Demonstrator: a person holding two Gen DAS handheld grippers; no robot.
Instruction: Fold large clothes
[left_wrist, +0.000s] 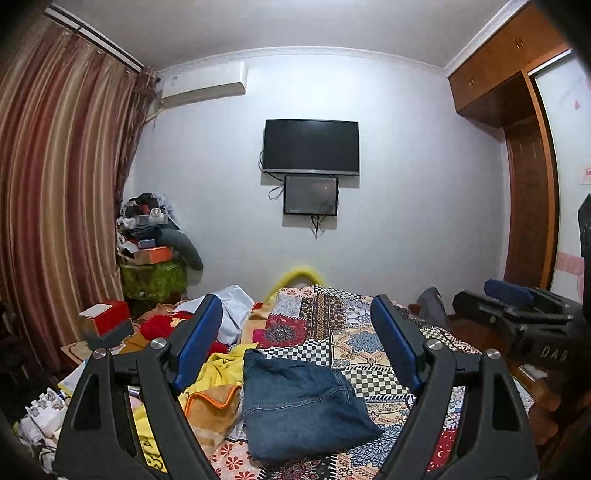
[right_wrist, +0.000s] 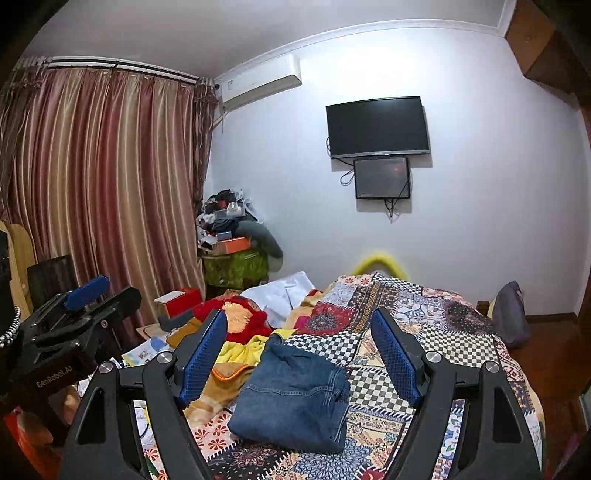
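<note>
Nearest me, my left hand-held gripper (left_wrist: 295, 343) and right hand-held gripper (right_wrist: 299, 350) hover level above the bed (right_wrist: 461, 354), each with blue pads spread wide and nothing between them. Just beyond lie the folded blue jeans (right_wrist: 295, 398) on the patchwork bedspread, beside a heap of yellow and red clothes (right_wrist: 240, 332). On the far wall hangs a dark television (right_wrist: 376, 127).
</note>
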